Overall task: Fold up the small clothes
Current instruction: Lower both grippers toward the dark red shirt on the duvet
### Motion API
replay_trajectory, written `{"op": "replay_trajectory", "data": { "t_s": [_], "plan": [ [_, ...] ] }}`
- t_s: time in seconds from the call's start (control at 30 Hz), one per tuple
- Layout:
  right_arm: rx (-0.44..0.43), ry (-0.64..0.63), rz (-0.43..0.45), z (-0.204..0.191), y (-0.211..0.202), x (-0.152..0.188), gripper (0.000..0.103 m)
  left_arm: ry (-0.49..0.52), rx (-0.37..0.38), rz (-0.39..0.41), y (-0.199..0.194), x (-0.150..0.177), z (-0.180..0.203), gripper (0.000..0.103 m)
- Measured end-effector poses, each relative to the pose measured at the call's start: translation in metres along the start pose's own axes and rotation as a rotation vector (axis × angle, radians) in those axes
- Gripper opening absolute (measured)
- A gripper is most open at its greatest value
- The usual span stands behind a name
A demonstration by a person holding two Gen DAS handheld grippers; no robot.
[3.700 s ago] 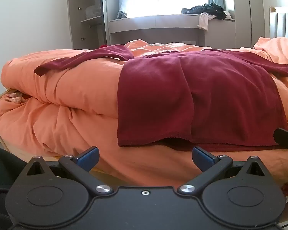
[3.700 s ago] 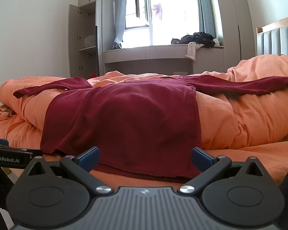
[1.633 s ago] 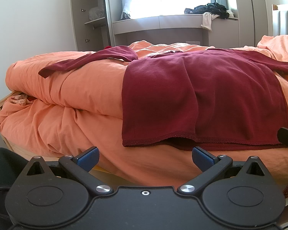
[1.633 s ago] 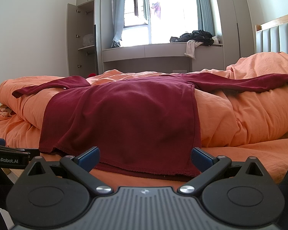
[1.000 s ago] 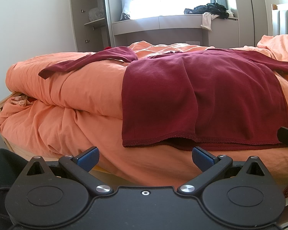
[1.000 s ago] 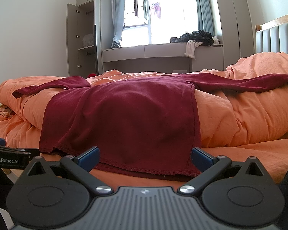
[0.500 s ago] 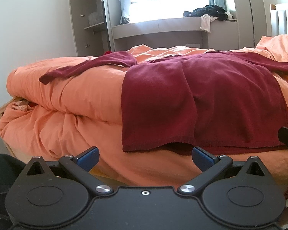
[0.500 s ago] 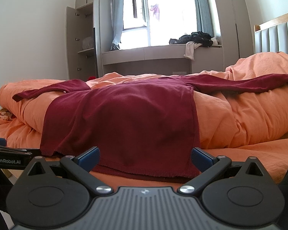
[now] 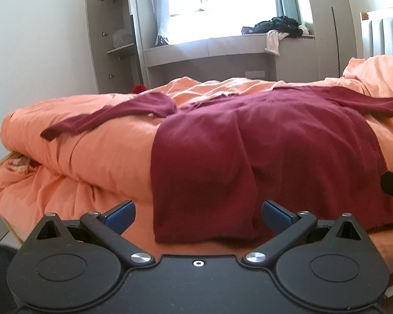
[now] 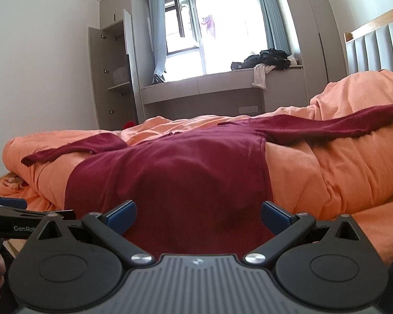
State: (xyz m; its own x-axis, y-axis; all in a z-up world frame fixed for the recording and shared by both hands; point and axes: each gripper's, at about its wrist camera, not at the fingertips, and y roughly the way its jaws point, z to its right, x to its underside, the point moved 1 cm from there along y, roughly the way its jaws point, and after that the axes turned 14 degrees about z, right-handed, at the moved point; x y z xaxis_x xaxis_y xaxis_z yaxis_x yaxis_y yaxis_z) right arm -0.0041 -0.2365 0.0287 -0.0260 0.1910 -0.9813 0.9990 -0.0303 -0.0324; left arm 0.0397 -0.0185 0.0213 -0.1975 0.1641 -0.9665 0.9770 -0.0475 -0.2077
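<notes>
Nearest the cameras, the left gripper (image 9: 197,214) holds its blue-padded fingers (image 9: 120,214) spread wide with nothing between them, poised just short of the lower hem of the dark red long-sleeved top (image 9: 262,157); the right gripper (image 10: 198,214) is likewise spread and empty, its gap aligned with the hem's right portion, the hem itself being hidden behind the gripper body in the right wrist view; the hem's left corner (image 9: 159,238) lies just beyond the left gripper, on the orange sheet. Beyond the hem, the top lies flat and fully spread over the rumpled orange duvet (image 9: 91,144), its body draped down the duvet's near slope; no fold is yet visible in it. Farther along, one sleeve (image 9: 104,120) extends out to the left of the body and the other sleeve (image 10: 340,125) to the right, both unfolded; the collar end lies at the far edge of the body. Behind the top stand a window bench (image 10: 204,86) bearing a heap of dark clothes (image 10: 264,59), and an open wardrobe (image 9: 110,41). Judged from this arrangement, the task stands at its start: the garment is laid out, gripping of the hem appears the step in hand, and sleeve and body folds all remain.
</notes>
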Motion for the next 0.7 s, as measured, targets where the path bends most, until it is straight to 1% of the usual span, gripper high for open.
{"op": "replay_trajectory", "data": {
  "t_s": [0.2, 0.37, 0.7],
  "plan": [
    [0.002, -0.030, 0.006, 0.009, 0.021, -0.015, 0.103, 0.010, 0.021, 0.033, 0.025, -0.020, 0.009, 0.103],
    [0.016, -0.077, 0.000, 0.020, 0.049, -0.028, 0.103, 0.017, 0.048, 0.051, 0.051, -0.038, 0.020, 0.103],
    [0.074, -0.113, -0.016, 0.066, 0.115, -0.061, 0.103, 0.023, 0.106, 0.057, 0.115, -0.078, 0.043, 0.103]
  ]
}}
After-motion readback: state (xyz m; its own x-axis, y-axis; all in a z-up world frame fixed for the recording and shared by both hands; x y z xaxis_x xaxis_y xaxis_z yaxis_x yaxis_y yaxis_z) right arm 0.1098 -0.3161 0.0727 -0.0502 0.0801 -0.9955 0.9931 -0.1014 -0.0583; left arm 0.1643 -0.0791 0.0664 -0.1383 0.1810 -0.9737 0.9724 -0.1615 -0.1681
